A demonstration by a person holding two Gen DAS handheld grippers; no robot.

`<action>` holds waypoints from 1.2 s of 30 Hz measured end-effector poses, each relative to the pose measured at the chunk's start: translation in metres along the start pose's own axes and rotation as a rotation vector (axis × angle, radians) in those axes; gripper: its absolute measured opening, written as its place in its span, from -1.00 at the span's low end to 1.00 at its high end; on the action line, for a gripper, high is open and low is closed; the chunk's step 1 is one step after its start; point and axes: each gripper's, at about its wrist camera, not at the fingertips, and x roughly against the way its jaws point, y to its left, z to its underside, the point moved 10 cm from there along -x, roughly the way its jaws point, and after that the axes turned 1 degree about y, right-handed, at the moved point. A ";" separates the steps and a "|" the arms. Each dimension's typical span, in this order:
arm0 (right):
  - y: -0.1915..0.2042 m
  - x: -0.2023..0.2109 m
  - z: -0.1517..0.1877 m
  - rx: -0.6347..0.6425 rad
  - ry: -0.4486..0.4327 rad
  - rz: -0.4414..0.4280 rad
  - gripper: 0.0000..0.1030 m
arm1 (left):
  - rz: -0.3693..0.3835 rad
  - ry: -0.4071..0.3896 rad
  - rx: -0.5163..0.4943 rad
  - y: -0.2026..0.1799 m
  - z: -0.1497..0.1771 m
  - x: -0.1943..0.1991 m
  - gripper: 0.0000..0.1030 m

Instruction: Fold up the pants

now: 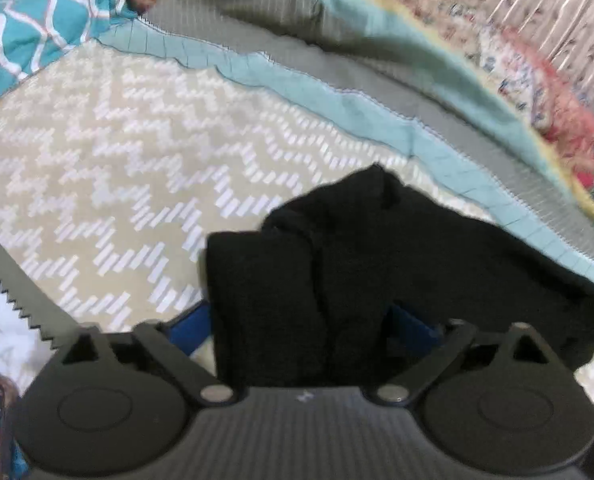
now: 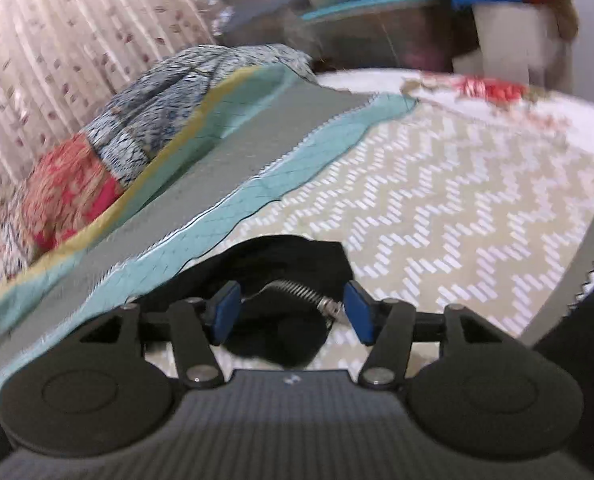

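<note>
The black pants [image 1: 337, 264] are bunched over my left gripper [image 1: 301, 320], hiding most of both blue pads; the jaws stand wide with cloth between them, and I cannot tell whether they grip it. In the right wrist view, a black bundle of pants [image 2: 281, 328] lies between and in front of my right gripper [image 2: 293, 308]. Its blue pads [image 2: 359, 312] stand apart, open, with the spring bared between them.
A beige zigzag bedspread [image 1: 117, 168] with teal and grey borders [image 1: 337, 80] covers the bed. A teal patterned pillow [image 1: 29, 16] lies at the far left. Floral quilts [image 2: 69, 184] and a curtain [image 2: 57, 20] line the far side. Stacked bedding [image 2: 377, 8] is behind.
</note>
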 end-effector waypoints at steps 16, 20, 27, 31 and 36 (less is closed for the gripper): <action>0.047 -0.040 -0.053 0.151 0.036 0.047 -0.48 | 0.053 -0.014 -0.015 -0.023 -0.004 0.021 -0.52; 0.075 0.035 -0.115 0.143 -0.231 -0.189 -0.48 | 0.121 -0.041 0.031 -0.015 -0.007 0.044 -0.56; -0.013 0.054 -0.058 0.196 -0.146 -0.053 0.13 | 0.144 0.014 0.019 -0.002 0.013 0.046 -0.53; -0.068 0.066 -0.010 0.030 -0.068 -0.032 0.12 | 0.147 0.004 -0.020 -0.003 0.013 0.053 -0.19; -0.071 0.068 -0.016 -0.007 -0.083 0.001 0.12 | 0.105 -0.049 0.031 0.008 -0.013 0.056 0.19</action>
